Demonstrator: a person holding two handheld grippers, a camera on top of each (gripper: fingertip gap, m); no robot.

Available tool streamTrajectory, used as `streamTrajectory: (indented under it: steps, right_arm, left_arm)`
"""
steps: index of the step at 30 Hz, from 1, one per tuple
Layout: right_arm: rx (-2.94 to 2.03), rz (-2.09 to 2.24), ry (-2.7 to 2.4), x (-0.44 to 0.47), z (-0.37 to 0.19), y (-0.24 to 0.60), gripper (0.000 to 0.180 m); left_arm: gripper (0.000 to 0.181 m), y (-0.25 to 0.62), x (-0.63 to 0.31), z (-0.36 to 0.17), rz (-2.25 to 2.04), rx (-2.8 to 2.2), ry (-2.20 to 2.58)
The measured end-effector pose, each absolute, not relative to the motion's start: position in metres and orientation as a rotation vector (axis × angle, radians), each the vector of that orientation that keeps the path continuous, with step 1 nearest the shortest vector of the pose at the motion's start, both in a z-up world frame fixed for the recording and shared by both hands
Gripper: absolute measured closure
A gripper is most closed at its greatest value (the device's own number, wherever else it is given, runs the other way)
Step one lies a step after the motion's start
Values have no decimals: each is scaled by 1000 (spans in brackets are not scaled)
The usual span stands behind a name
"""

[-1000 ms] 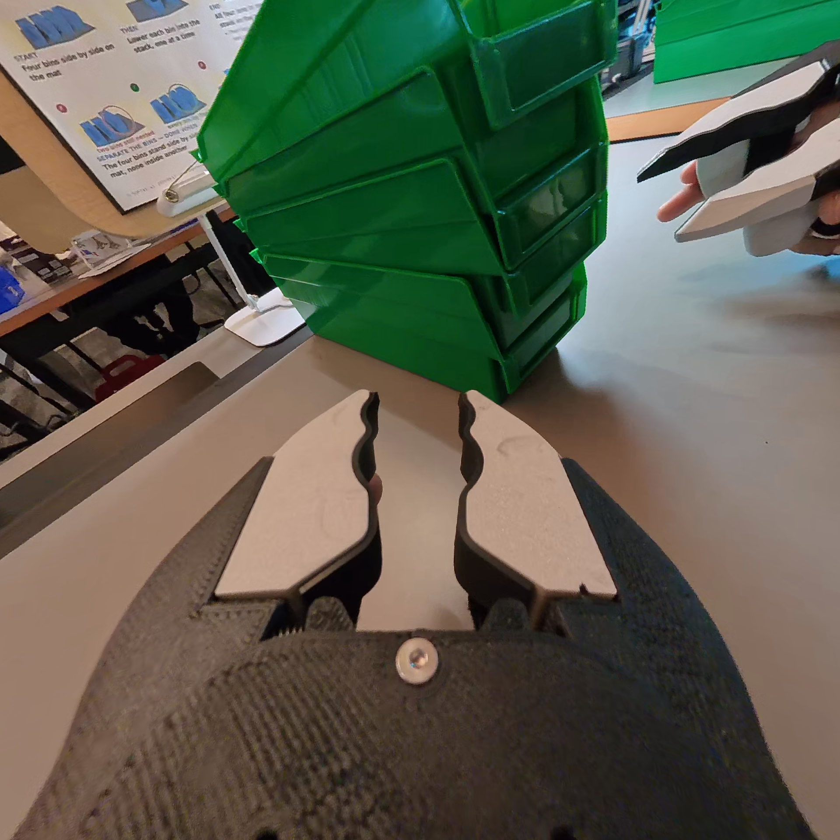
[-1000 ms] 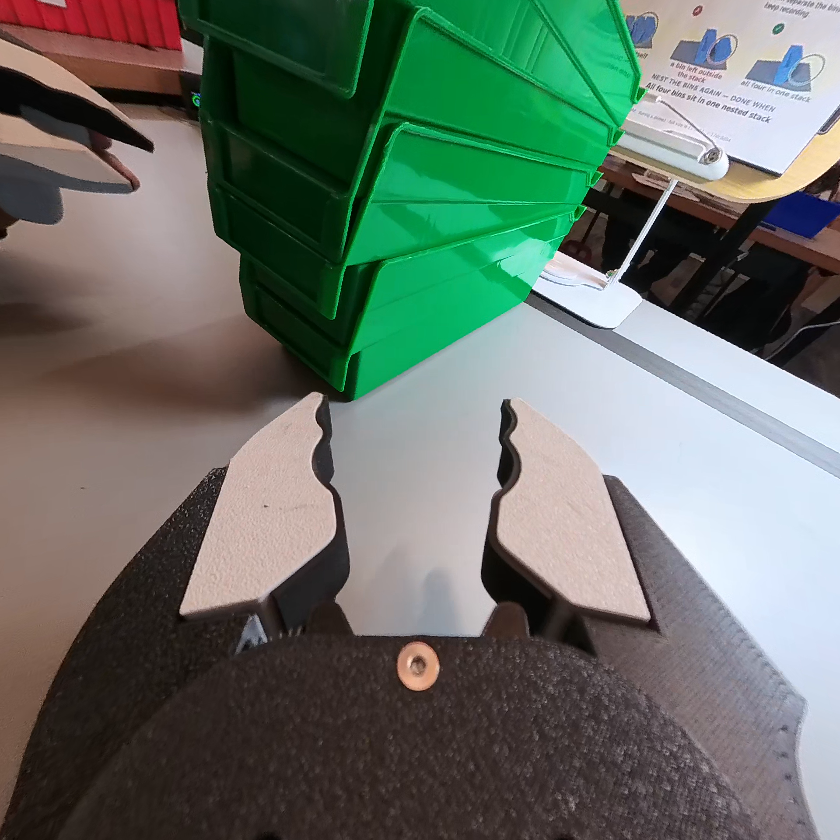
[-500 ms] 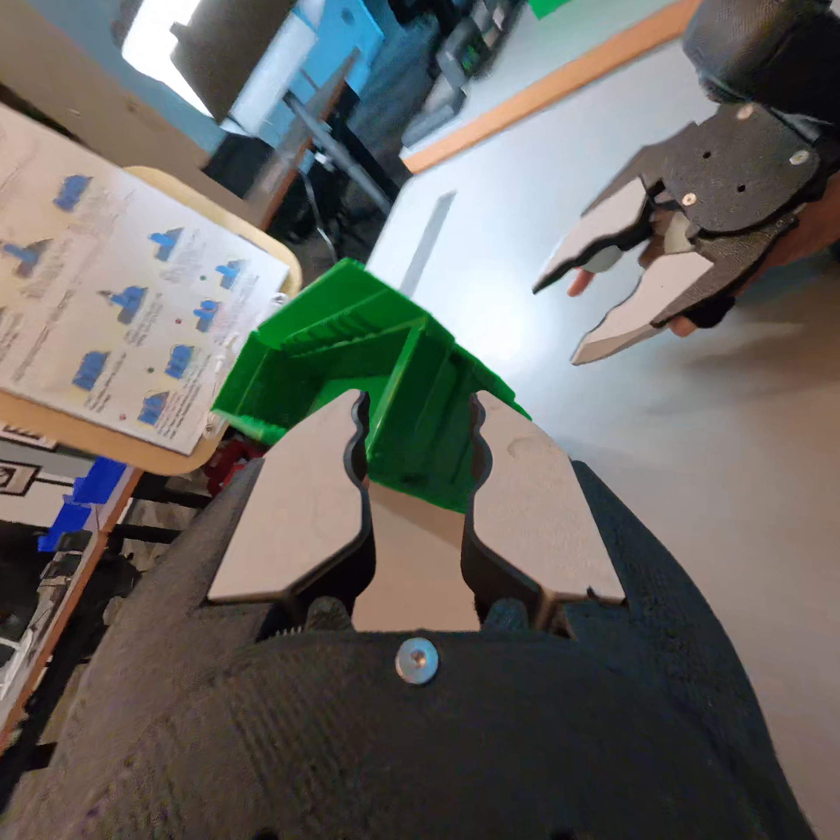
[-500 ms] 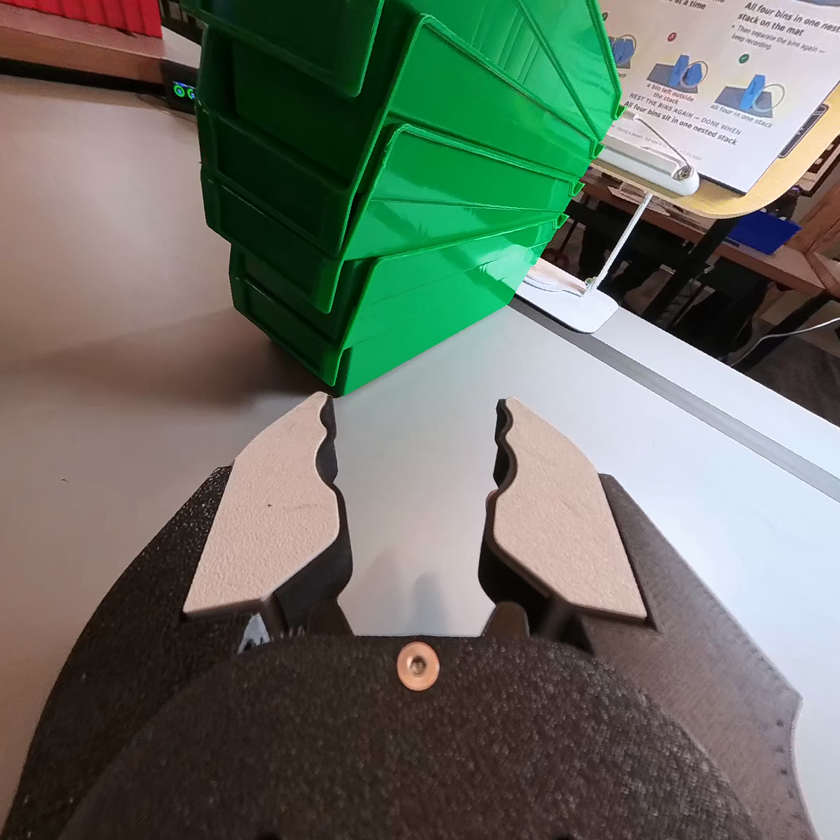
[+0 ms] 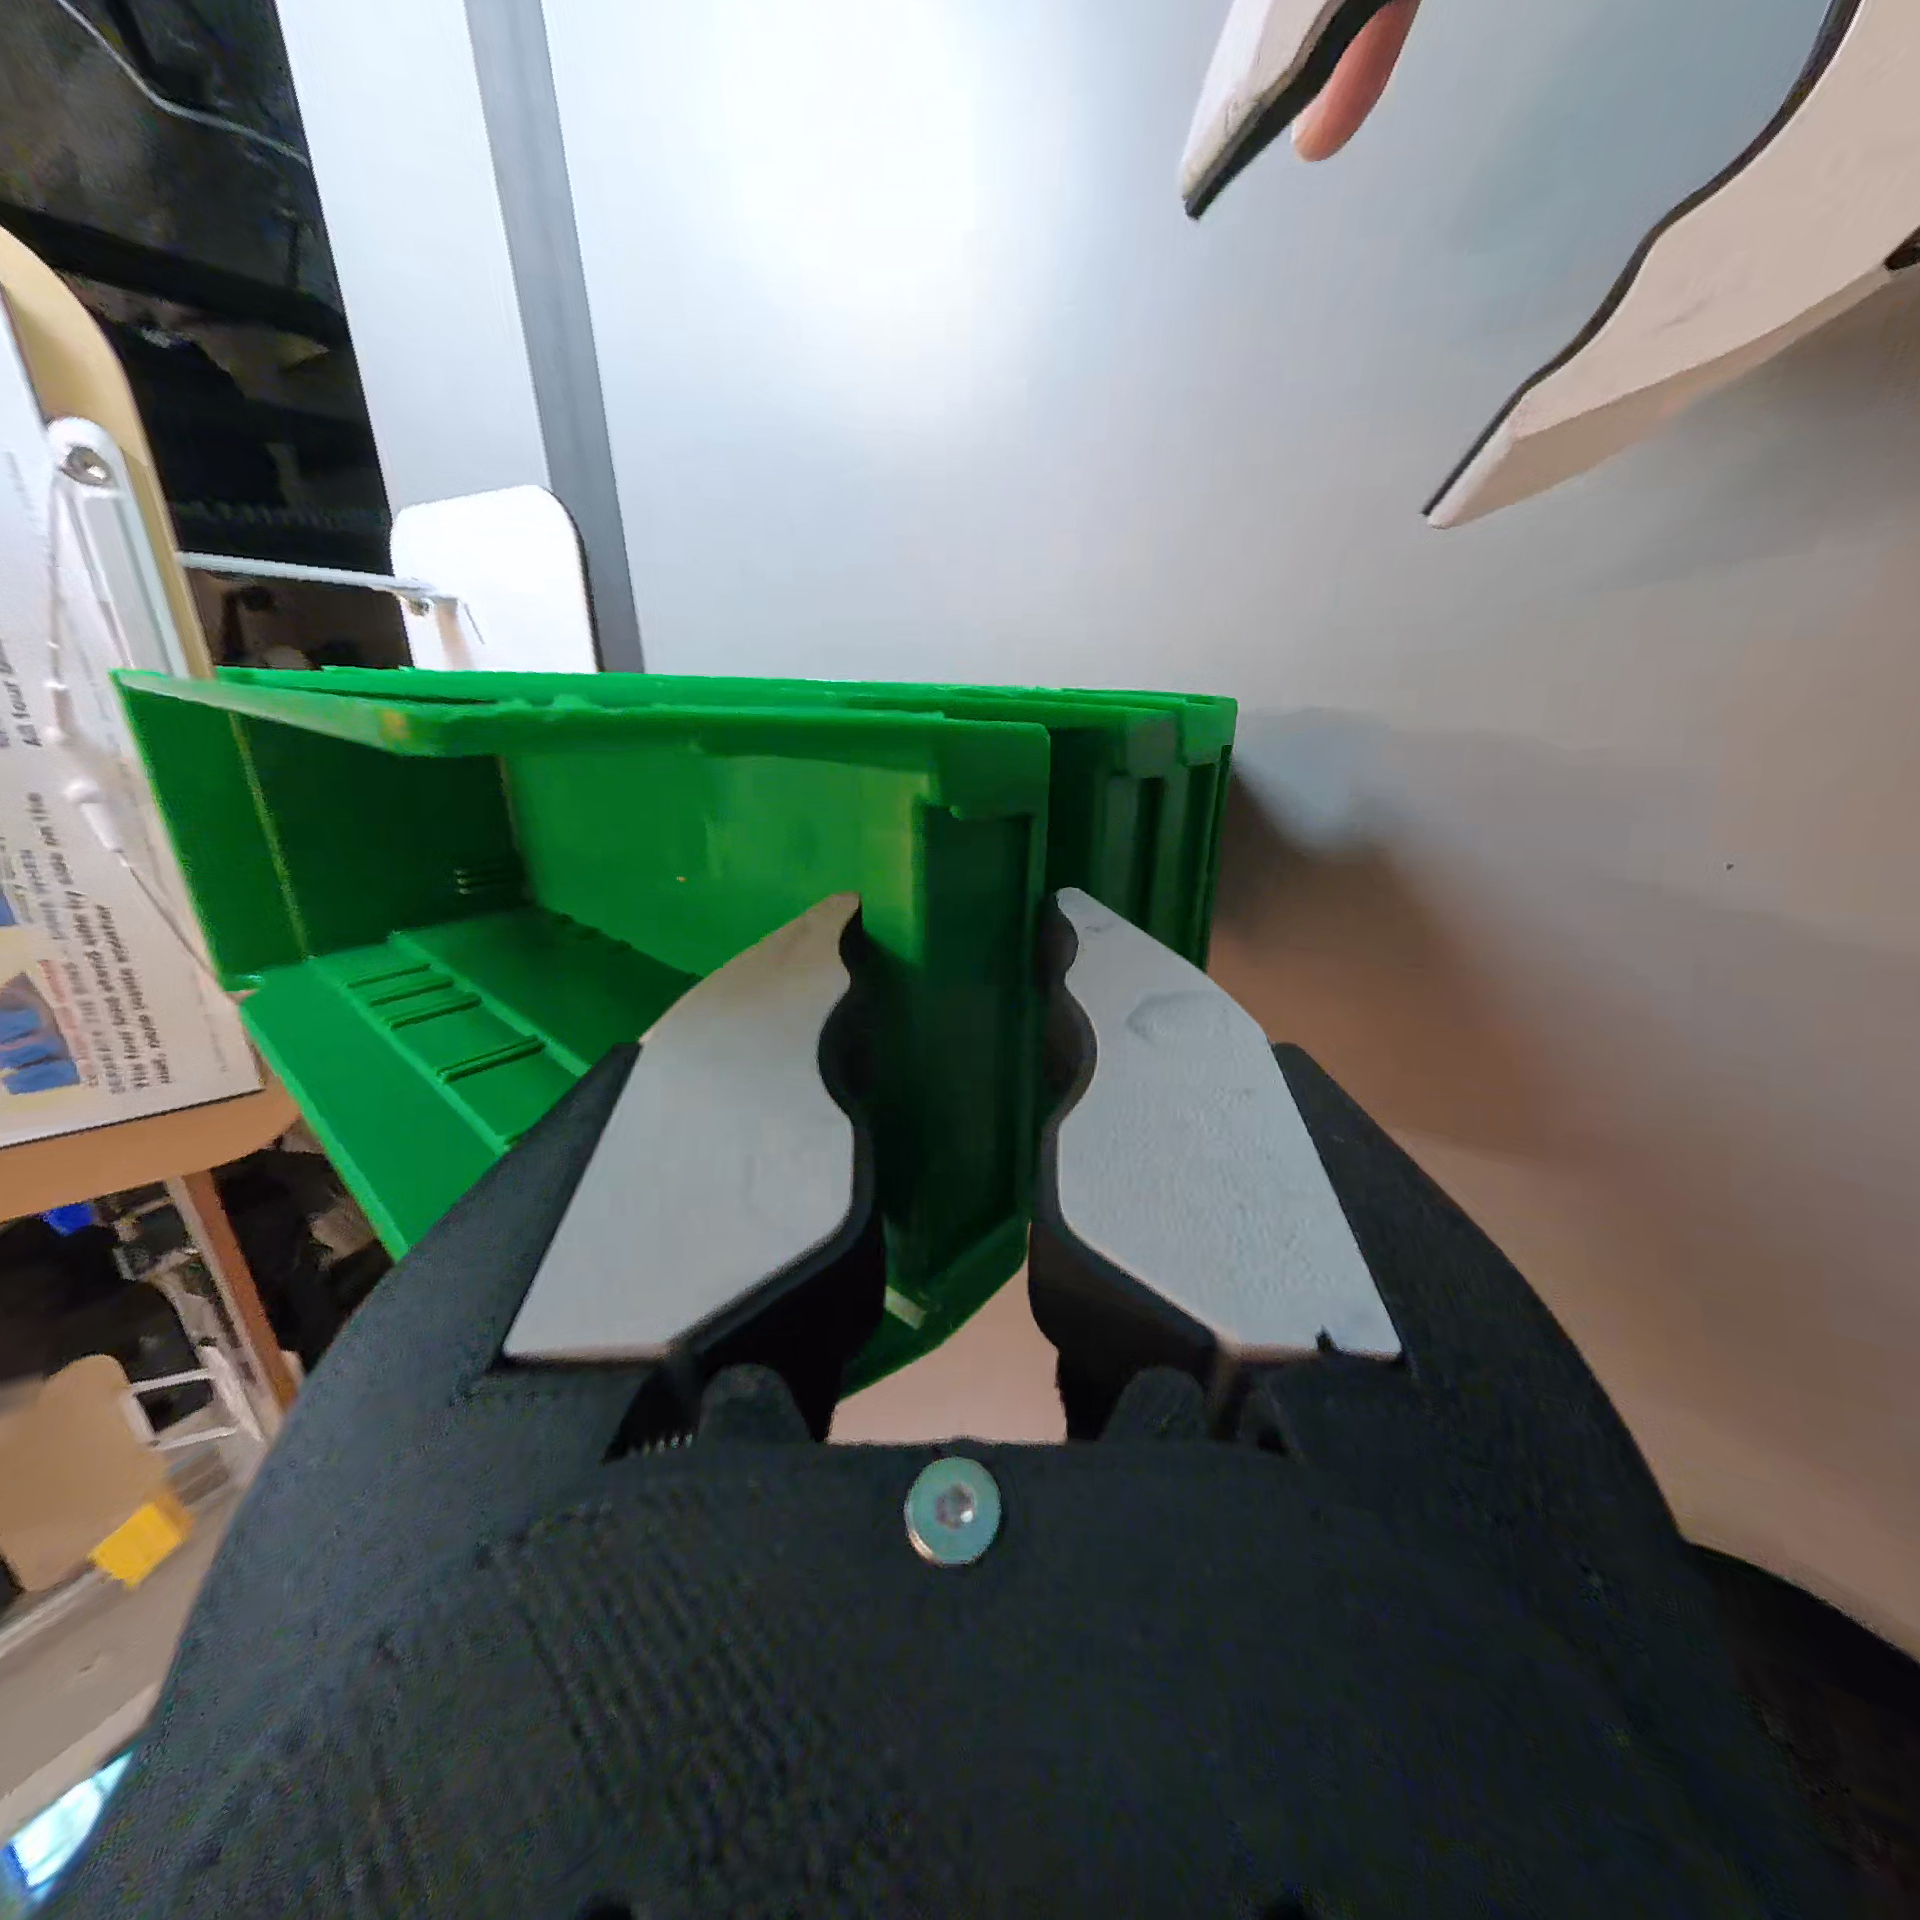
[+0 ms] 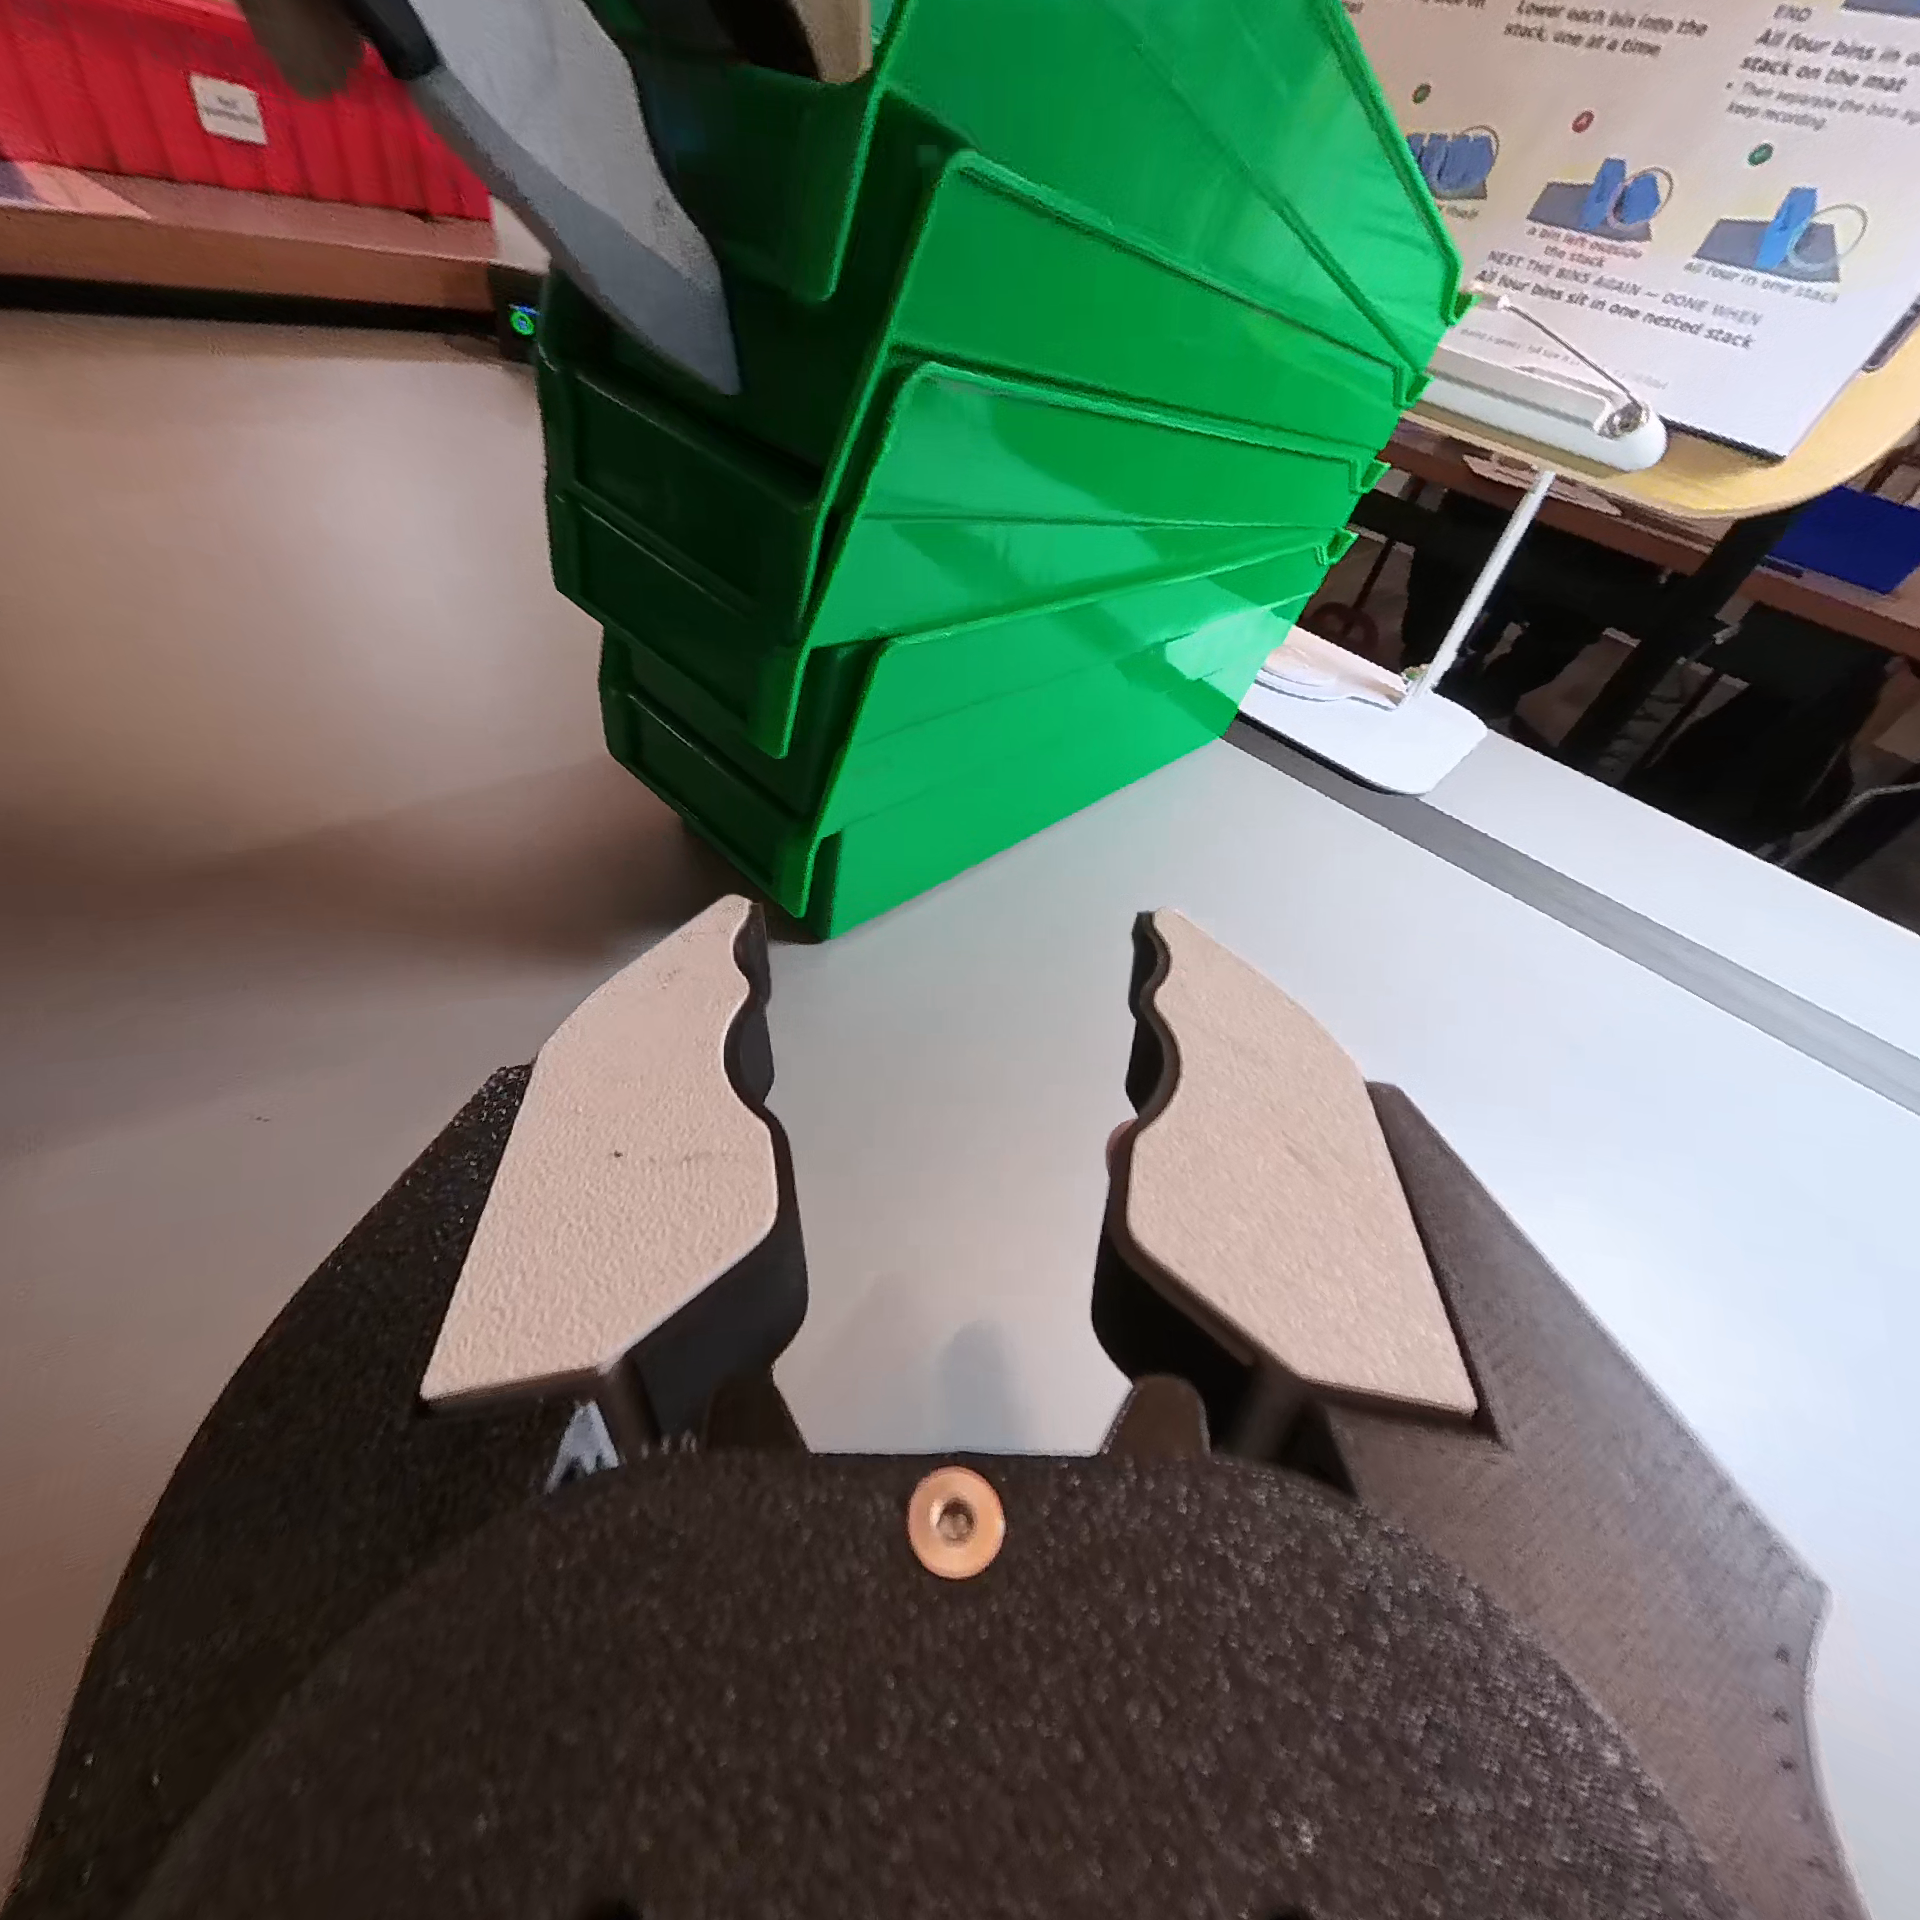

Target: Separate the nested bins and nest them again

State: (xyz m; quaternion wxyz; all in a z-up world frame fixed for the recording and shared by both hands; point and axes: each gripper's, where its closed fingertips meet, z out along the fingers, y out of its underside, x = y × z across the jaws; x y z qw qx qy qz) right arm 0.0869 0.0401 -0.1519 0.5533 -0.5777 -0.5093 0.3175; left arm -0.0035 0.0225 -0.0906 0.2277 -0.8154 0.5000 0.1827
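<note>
A nested stack of several green bins (image 6: 1039,540) stands on the grey table (image 6: 260,727). In the left wrist view I look down into the top bin (image 5: 468,1039). My left gripper (image 5: 951,904) straddles this bin's front wall, one finger inside and one outside, and is shut on it. One of its fingers (image 6: 582,208) shows in the right wrist view at the top bin's front. My right gripper (image 6: 948,920) is open and empty, low over the table just short of the stack's bottom corner. It also shows in the left wrist view (image 5: 1309,364), off to the side of the stack.
A white stand base (image 6: 1371,727) sits just behind the stack, holding a board with an instruction sheet (image 6: 1662,208). A dark strip (image 6: 1662,935) runs along the table's far side. Red bins (image 6: 208,125) stand at the back left. A small black device (image 6: 520,317) lies behind the stack. Some 12 cm of space lies between my two pairs of fingers.
My left gripper rose from the table, swung over the stack, came down onto the top bin's front wall and narrowed on it. My right gripper barely moved and stays open.
</note>
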Motion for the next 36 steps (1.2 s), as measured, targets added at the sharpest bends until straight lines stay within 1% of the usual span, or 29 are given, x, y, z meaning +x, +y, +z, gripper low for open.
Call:
streamTrajectory:
  steps: [1,6,10,13,16,19,25,28,31,36]
  right_arm:
    - [-1357,766,-1207,86,-150,37,113]
    - [-1338,789,-1231,81,-150,30,113]
    - [-1343,794,-1225,83,-150,31,113]
    - [-1345,793,-1216,85,-148,33,113]
    - [-1337,789,-1205,88,-144,33,114]
    - [-1335,783,-1201,88,-144,33,114]
    - [-1346,741,-1217,86,-152,36,115]
    - [-1347,734,-1215,87,-153,37,115]
    - [-1347,739,-1208,87,-152,39,115]
    - [-1351,751,-1198,89,-150,41,115]
  left_arm:
    - [151,23,-3,-85,518,-2226,1381]
    - [150,27,-5,-44,538,-2139,1354]
    - [150,27,-17,6,684,-2017,1290]
    - [150,9,-27,39,702,-1992,1236]
    - [150,-15,-49,42,735,-1991,1191]
    - [150,-35,-75,4,731,-2014,1156]
    - [150,-52,-108,-114,685,-2062,1116]
    - [149,-54,-108,-162,669,-2068,1143]
    - [149,-50,-102,-188,646,-2009,1160]
    - [149,-41,-94,-203,622,-1890,1154]
